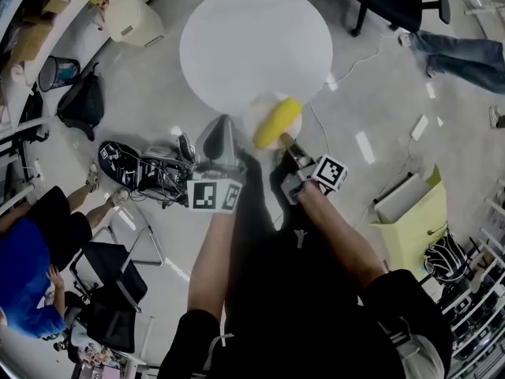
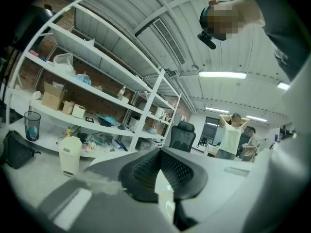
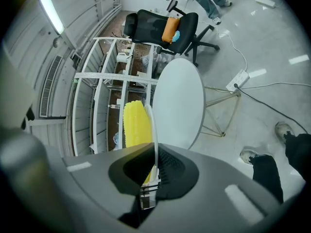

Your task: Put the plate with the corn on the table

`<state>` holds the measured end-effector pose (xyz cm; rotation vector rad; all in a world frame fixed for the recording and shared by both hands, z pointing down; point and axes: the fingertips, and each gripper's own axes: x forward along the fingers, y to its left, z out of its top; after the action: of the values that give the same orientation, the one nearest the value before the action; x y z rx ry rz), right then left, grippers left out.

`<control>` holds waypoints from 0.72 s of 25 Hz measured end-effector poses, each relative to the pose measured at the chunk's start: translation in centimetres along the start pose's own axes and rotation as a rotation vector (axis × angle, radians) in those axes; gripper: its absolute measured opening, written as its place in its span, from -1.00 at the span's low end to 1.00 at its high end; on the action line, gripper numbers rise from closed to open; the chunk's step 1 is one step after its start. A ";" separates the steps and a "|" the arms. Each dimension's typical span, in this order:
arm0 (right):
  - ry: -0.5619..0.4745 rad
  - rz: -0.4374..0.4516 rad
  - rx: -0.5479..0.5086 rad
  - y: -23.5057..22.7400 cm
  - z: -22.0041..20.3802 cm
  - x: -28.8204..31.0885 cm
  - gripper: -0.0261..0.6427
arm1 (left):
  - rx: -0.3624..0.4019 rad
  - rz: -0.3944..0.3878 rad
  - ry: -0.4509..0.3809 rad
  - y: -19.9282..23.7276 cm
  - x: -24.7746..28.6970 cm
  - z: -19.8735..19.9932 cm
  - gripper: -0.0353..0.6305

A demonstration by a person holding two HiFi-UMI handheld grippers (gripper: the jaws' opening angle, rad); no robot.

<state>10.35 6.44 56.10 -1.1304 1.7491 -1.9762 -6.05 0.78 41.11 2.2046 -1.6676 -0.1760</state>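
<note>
Half over the table's (image 1: 252, 46) near edge, right gripper (image 1: 288, 144) pinches the plate's (image 3: 154, 130) rim, corn (image 1: 278, 122) lengthwise ahead; left gripper (image 1: 223, 129) closed.

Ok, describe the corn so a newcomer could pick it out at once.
Find the round white table in the head view; at its near edge the right claw is shut on the rim of a pale plate. The corn lies on that plate: a ridged, bright yellow cob, the only vivid yellow thing near the table.
</note>
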 end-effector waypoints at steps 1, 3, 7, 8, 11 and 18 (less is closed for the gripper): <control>-0.002 0.006 0.000 -0.3 0.0 0.4 -0.86 | 0.000 -0.004 0.006 0.2 0.4 -0.4 -0.89; -0.007 0.016 -0.002 -0.9 0.2 0.9 -0.86 | 0.001 -0.009 0.007 0.5 1.0 -1.0 -0.89; -0.034 0.008 0.014 -2.3 0.5 1.5 -0.86 | -0.008 -0.011 -0.001 0.8 1.9 -1.8 -0.89; -0.042 0.003 0.016 -2.7 0.5 1.6 -0.86 | -0.011 -0.013 -0.002 0.9 2.1 -2.0 -0.89; -0.063 0.006 0.031 -3.4 0.8 2.3 -0.86 | -0.019 -0.020 0.000 1.2 2.8 -2.7 -0.89; -0.085 -0.016 0.047 -5.4 1.0 3.5 -0.86 | -0.030 -0.034 0.008 1.7 3.9 -3.9 -0.89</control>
<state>10.32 4.73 62.40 -1.1980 1.6471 -1.9378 -5.22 -2.50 45.78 2.2096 -1.6130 -0.1993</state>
